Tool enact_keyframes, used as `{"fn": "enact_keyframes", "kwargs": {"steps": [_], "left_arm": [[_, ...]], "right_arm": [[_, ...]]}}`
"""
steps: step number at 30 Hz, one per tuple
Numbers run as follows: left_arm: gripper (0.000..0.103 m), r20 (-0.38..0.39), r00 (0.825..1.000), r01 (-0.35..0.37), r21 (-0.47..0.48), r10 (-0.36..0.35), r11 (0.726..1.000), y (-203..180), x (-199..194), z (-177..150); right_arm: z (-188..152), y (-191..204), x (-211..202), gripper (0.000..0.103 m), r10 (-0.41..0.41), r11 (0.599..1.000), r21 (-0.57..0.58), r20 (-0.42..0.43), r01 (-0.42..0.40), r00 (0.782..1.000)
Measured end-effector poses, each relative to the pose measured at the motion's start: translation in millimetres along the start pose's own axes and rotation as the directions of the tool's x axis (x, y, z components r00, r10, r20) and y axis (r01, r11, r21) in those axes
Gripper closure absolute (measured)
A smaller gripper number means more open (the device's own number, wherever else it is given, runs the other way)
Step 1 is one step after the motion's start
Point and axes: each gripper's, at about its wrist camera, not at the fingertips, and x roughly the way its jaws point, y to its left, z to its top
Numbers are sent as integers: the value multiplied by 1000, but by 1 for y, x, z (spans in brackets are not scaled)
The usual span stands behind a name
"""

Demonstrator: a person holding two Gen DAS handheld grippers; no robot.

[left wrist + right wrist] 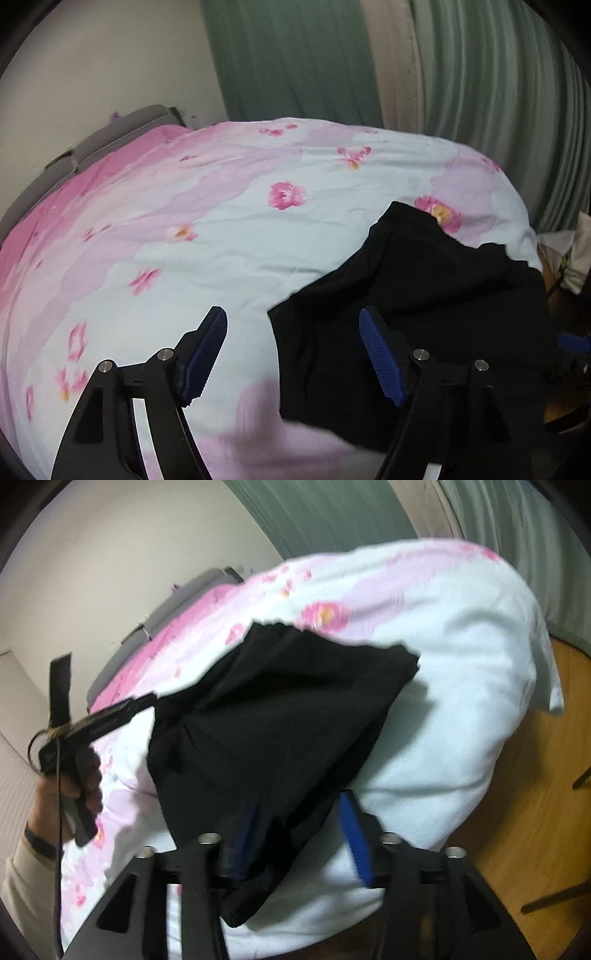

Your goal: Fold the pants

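Note:
Black pants [424,280] lie bunched on the right part of a pink-flowered quilt [207,206]. My left gripper [293,312] hovers open over the pants' left edge, and its blue pads [380,354] touch nothing. Seen from the right wrist, the pants [277,709] form a folded heap near the bed's corner. My right gripper [301,801] is open, with a loose flap of the cloth hanging between its jaws and covering most of the left pad. The right pad [354,838] stands clear of the cloth. A hand [74,786] holds the left gripper at the pants' left side.
The quilt [461,664] covers a bed with a grey headboard [122,129] against a pale wall. Green curtains [295,55] hang behind the bed. Wooden floor [535,775] shows to the right of the bed corner, with dark furniture legs [550,897] on it.

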Motion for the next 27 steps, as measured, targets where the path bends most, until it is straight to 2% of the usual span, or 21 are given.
{"fn": "enact_keyframes", "kwargs": {"steps": [3,6,8,12,15,18,20,23,25,27], "left_arm": [[29,-16,998,-62,-84,61,995,-7,-18,-20],[28,-23,997,-76,-233,73,969,-16,-33,-47],[26,-22,997,-71,-334,67,940,-25,-37,-64],[25,-42,998,-62,-515,47,855,-38,-37,-91],[23,-56,996,-85,-642,64,762,-48,-39,-108],[20,-74,993,-117,-684,91,720,-65,-37,-115],[20,-89,992,-128,-684,92,718,-76,-31,-114],[20,-102,993,-115,-702,61,702,-84,-17,-113],[20,-117,992,-111,-721,37,684,-85,-7,-111],[20,-133,991,-114,-748,20,653,-84,3,-113]], "right_arm": [[6,-9,-18,31,31,999,23,61,-33,998],[11,-21,-22,27,69,995,65,71,-74,995],[18,-31,-16,27,95,989,104,62,-101,994],[24,-57,0,26,151,957,246,40,-157,988],[30,-68,17,26,188,922,340,26,-186,982],[39,-71,28,26,203,908,373,13,-193,979],[47,-71,39,26,215,905,379,-17,-193,976],[55,-74,54,26,236,902,384,-57,-197,970],[56,-79,64,26,268,884,415,-73,-215,961],[57,-84,72,26,305,862,444,-65,-247,950]]}}
